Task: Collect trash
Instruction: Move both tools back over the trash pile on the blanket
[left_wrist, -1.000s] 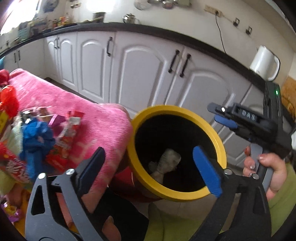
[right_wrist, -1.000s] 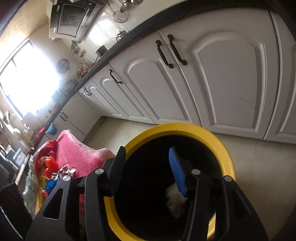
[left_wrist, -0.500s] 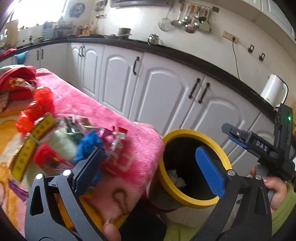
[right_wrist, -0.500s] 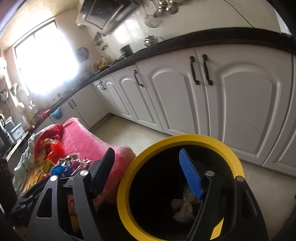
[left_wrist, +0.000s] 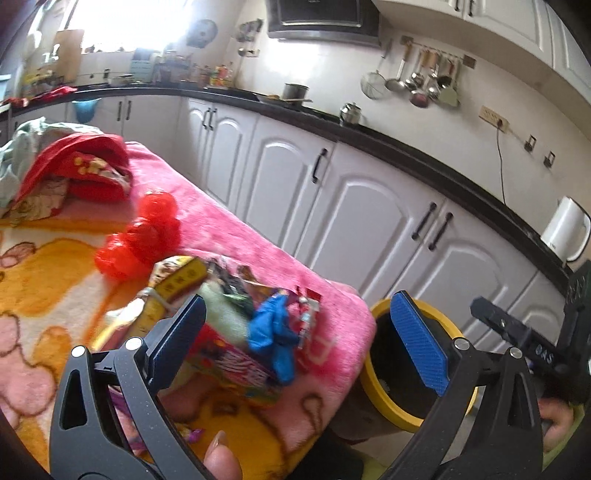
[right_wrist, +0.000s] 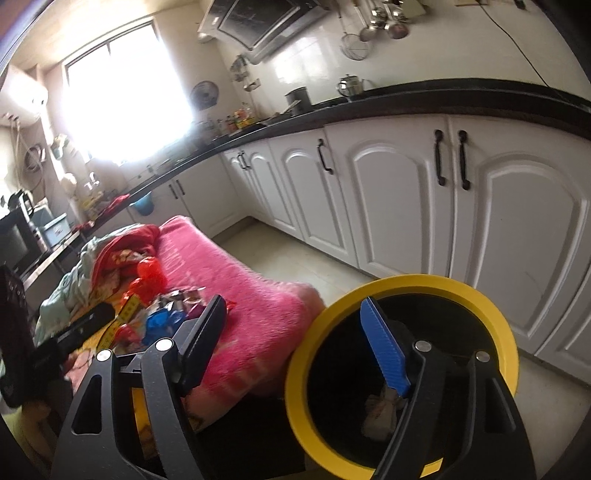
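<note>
A pile of trash lies on the pink blanket (left_wrist: 236, 236): a crumpled blue wrapper (left_wrist: 273, 332), colourful snack packets (left_wrist: 225, 362), a yellow box (left_wrist: 181, 278) and red crumpled plastic (left_wrist: 144, 236). My left gripper (left_wrist: 295, 339) is open and empty, above the blue wrapper at the blanket's near edge. The yellow-rimmed black bin (right_wrist: 402, 295) stands on the floor right of the blanket, with crumpled white paper (right_wrist: 380, 410) inside; it also shows in the left wrist view (left_wrist: 380, 387). My right gripper (right_wrist: 295, 343) is open and empty, over the bin's left rim.
White kitchen cabinets (left_wrist: 369, 221) under a black counter (left_wrist: 406, 155) run behind the bin. A white kettle (left_wrist: 565, 232) stands on the counter at right. Red and pale cloths (left_wrist: 74, 166) are heaped at the blanket's far end. Tiled floor (right_wrist: 314, 258) lies between blanket and cabinets.
My left gripper has swung left from over the bin to above the trash pile on the blanket. My right gripper has tilted up and drawn back a little from the bin.
</note>
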